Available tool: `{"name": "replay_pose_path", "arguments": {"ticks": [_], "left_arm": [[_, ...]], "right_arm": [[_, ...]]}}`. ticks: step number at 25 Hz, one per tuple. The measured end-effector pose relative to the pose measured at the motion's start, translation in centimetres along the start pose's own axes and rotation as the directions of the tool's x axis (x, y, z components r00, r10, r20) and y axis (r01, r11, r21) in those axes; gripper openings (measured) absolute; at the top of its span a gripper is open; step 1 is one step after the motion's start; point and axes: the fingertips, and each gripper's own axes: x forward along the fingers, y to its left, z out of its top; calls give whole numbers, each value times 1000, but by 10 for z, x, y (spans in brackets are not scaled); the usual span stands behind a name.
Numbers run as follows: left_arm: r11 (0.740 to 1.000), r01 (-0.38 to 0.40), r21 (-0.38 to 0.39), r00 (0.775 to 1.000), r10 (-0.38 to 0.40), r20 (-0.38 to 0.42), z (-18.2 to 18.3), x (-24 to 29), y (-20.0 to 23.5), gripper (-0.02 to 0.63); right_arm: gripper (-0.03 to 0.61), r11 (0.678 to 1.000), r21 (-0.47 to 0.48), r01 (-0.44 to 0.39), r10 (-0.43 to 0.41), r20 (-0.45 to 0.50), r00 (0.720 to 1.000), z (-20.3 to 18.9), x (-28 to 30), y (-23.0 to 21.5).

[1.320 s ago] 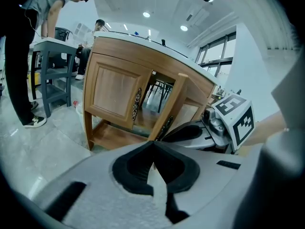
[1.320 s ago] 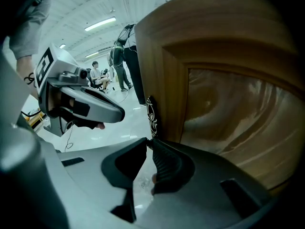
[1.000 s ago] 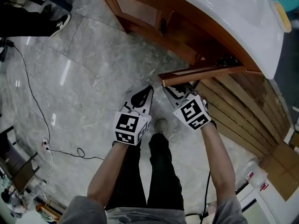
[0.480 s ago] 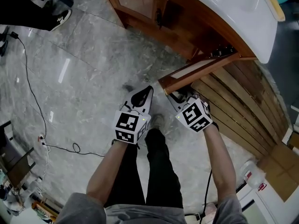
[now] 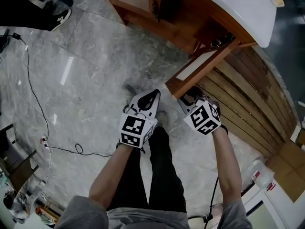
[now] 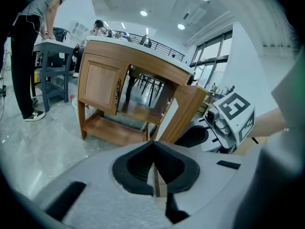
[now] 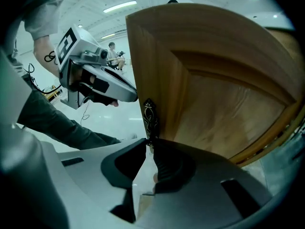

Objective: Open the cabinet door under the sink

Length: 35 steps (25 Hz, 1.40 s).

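"Cabinet door (image 5: pixel 202 67): where did it stand?"

"Swung well out from the wooden cabinet (image 5: pixel 183 30) under the white sink (image 5: pixel 233 6), with its free edge nearest the person, over the marble floor (image 5: pixel 86 80)."

"What held it?"

"The right hand-held gripper (image 7: pixel 150 146). Its jaws were clamped on the ornate metal handle (image 7: pixel 150 116) at the door's edge, which gives the most leverage because it is far from the hinge."

"And the left hand-held gripper (image 6: pixel 153 149)?"

"Jaws closed together on nothing. It was held just beside the right one, clear of the door's arc. I judged the opening nearly complete."
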Motion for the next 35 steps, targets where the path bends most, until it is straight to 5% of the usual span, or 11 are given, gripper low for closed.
{"name": "replay_pose_path", "arguments": {"ticks": [21,35], "left_arm": [[995,57,81,998,-55,-28,15,10,-58,8],[982,71,174,997,-68,-20,82,-22,-91,8]], "right_arm": [[37,984,156,82,-79,-24,997,-72,-56,8],[9,970,216,116,-132,60,989,-30,-116,3]]}}
